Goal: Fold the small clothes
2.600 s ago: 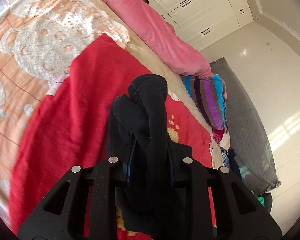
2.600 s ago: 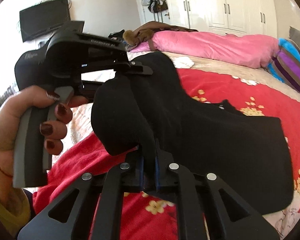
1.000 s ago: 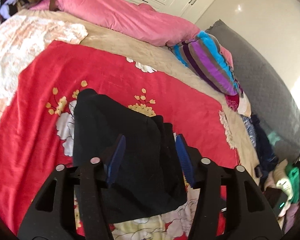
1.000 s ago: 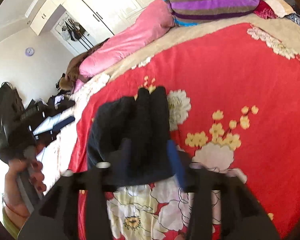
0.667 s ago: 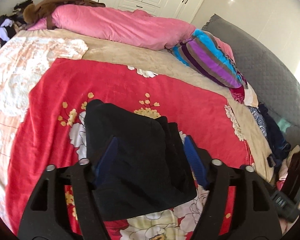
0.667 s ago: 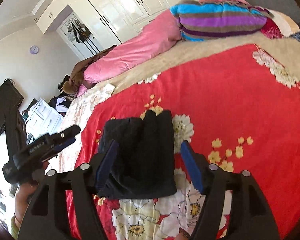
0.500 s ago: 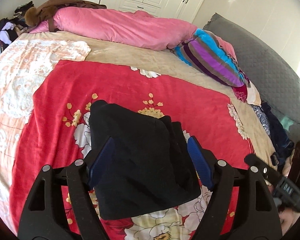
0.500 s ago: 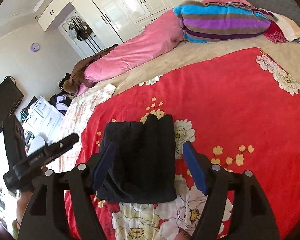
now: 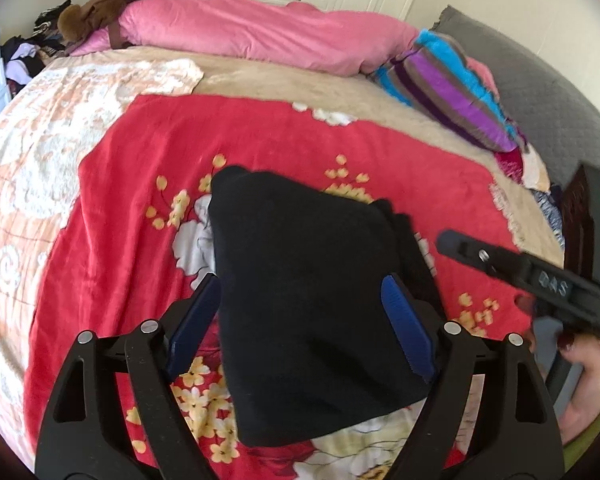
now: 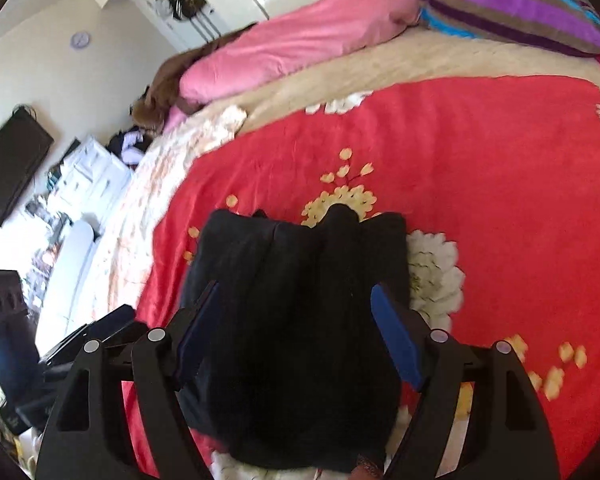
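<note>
A folded black garment (image 9: 312,296) lies flat on the red flowered blanket (image 9: 148,184) on the bed; it also shows in the right wrist view (image 10: 300,320). My left gripper (image 9: 300,320) is open, its blue pads apart on either side above the garment, holding nothing. My right gripper (image 10: 296,328) is open over the same garment, empty. The right gripper's black body (image 9: 540,280) shows at the right edge of the left wrist view, held by a hand.
A pink duvet roll (image 9: 260,36) and a striped pillow (image 9: 456,92) lie at the back of the bed. A grey padded headboard (image 9: 548,96) is at the right. White drawers (image 10: 92,184) and a wall TV (image 10: 8,168) stand left of the bed.
Both grippers held the black garment up 2.6 s ago, then let it go folded on the blanket. Since then both stay open and hover over it, the right one tilting.
</note>
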A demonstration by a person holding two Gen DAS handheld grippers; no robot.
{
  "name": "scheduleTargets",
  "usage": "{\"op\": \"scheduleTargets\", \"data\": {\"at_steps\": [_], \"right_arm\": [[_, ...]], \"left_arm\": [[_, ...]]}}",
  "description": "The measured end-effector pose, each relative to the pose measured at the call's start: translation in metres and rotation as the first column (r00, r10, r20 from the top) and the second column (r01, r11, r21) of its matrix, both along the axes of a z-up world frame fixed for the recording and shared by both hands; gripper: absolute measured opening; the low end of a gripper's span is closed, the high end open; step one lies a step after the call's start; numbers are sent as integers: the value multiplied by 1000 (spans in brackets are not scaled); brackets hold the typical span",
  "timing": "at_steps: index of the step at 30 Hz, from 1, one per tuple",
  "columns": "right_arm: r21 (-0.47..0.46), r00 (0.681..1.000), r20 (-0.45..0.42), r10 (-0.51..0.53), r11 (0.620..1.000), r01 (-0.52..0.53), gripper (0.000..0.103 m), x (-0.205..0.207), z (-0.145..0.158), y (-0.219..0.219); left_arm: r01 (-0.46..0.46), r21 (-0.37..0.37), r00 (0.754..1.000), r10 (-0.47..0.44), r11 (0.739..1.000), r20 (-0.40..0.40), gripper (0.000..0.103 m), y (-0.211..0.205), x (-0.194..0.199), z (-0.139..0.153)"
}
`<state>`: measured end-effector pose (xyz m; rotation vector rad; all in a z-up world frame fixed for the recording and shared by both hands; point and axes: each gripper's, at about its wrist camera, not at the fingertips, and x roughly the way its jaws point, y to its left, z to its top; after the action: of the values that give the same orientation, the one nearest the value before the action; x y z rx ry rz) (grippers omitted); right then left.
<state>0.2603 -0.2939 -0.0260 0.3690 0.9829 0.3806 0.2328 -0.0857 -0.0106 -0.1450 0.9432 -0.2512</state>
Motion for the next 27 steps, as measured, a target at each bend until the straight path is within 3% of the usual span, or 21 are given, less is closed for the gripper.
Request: {"op": "scheduleTargets", "data": {"at_steps": [2,5,11,13,14,15,18,21,22,23,24,27], "right_arm": [[-10,999,-20,25,1000,-25,75,9,-12,8],[-9,999,-39,13,1000,-14,88,17,-29,11],[52,998,-60,23,998,-20,87,27,-43,16],[40,997,-36,70,997,-69,70,25,-41,25],[32,995,-26,92,995,-91,55,24,-40,29],[1,993,-6,116,993,-116,50,22,-37,36],[-55,991,34,126,991,-124,49,20,-33,42],[-75,995,5,96,993,-96,63,23,-44,39],[-58,995,-22,99,993,-100,61,24,-50,38],[-50,995,-28,97,994,-98,58,24,-52,37],[-42,994,-29,103,994,-104,47,24,-53,38],[-50,993,13,121,991,-120,28,19,-45,44]], "left_arm": [[-2,19,1000,2,1000,-12,75,1,1,-11],[0,47,1000,2,999,-25,75,1,3,-24],[5,47,998,-3,999,-55,76,-3,5,-44],[10,48,998,-8,999,-55,77,-5,5,-47],[10,46,998,-8,999,-57,77,-6,4,-48],[11,44,998,-9,999,-58,77,-7,4,-49],[11,45,998,-8,999,-55,78,-8,3,-52],[10,42,998,-8,999,-62,80,-9,3,-55],[11,47,998,-9,999,-64,80,-10,3,-55],[13,51,998,-10,999,-64,80,-11,3,-56],[14,53,998,-10,999,-65,80,-11,3,-56],[12,50,998,-8,999,-66,80,-11,3,-57]]}}
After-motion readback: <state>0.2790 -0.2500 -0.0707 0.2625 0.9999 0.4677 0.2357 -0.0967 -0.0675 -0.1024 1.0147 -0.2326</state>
